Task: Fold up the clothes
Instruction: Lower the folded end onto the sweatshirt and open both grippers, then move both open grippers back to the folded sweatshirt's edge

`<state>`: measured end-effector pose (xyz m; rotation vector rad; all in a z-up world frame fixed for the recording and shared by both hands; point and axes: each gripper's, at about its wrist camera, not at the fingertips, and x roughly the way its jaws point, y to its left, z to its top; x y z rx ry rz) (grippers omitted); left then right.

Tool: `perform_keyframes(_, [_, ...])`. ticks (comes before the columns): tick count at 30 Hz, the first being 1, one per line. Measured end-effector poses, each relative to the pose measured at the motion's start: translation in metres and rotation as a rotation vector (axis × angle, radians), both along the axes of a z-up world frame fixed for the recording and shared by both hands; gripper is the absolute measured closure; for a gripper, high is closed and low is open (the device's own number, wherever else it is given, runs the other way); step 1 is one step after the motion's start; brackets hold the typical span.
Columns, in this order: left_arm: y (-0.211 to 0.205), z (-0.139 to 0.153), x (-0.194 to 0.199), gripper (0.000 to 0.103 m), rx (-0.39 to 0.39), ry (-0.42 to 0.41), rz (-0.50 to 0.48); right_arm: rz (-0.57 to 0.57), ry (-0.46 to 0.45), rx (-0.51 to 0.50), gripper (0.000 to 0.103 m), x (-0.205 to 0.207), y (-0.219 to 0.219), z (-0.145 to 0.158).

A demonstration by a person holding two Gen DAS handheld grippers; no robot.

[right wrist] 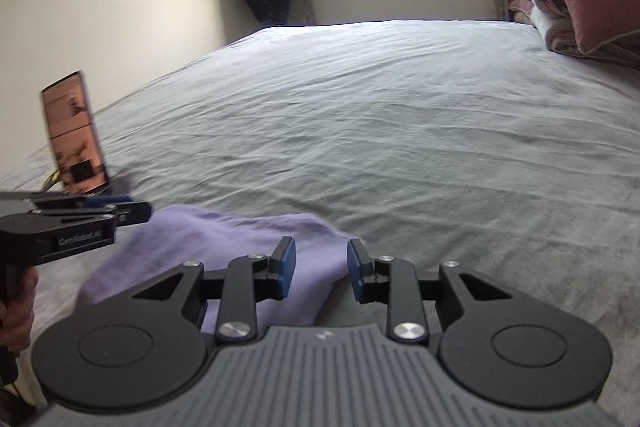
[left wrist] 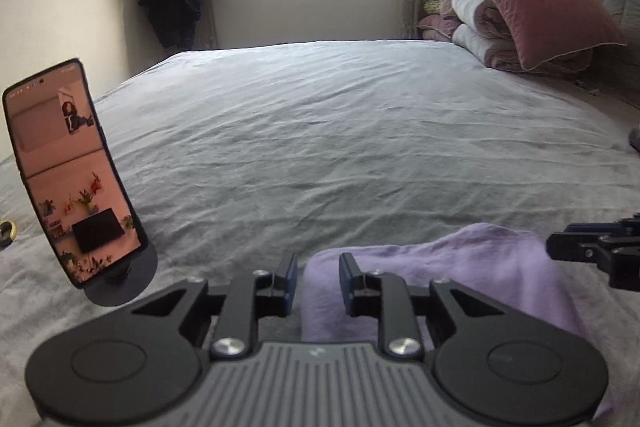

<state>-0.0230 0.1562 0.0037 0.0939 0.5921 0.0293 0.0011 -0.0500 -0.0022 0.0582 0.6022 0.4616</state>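
Both grippers hovered over lilac garment (left wrist: 460, 267) on bed (left wrist: 320, 131)
Left gripper (left wrist: 318, 281) and right gripper (right wrist: 322, 269) part-open, empty; cloth looked soft, light, limp, best pinched at corners

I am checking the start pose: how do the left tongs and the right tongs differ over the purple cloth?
The left tongs sit over the purple cloth's left part; the right tongs straddle its right edge. Left gap shows cloth, right gap partly grey bedsheet. Both are open, gripping nothing.
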Motion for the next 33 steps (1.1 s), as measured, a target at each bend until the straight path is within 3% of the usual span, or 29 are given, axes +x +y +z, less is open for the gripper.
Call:
perform_keyframes(6, [-0.01, -0.007, -0.025, 0.075, -0.026, 0.06, -0.169, 0.106, -0.008, -0.051, 0.07, -0.033, 0.026, -0.001])
perform_keyframes(10, [-0.007, -0.026, -0.039, 0.075, 0.025, 0.096, -0.173, 0.127, 0.003, -0.1, 0.07, -0.049, 0.029, -0.014])
perform_keyframes(18, [0.008, -0.021, -0.062, 0.066, 0.126, 0.151, -0.246, 0.186, 0.01, -0.155, 0.067, -0.078, 0.003, -0.017])
perform_keyframes(25, [0.013, -0.023, -0.071, 0.064, 0.158, 0.195, -0.284, 0.202, 0.079, -0.195, 0.064, -0.09, -0.016, -0.023])
perform_keyframes(28, [0.015, -0.019, -0.075, 0.054, 0.183, 0.217, -0.298, 0.213, 0.084, -0.208, 0.058, -0.095, -0.02, -0.023])
perform_keyframes(30, [0.018, -0.018, -0.078, 0.04, 0.196, 0.228, -0.293, 0.214, 0.094, -0.208, 0.054, -0.097, -0.023, -0.021])
perform_keyframes(33, [0.028, -0.017, -0.083, 0.036, 0.167, 0.223, -0.265, 0.204, 0.104, -0.191, 0.048, -0.096, -0.028, -0.019])
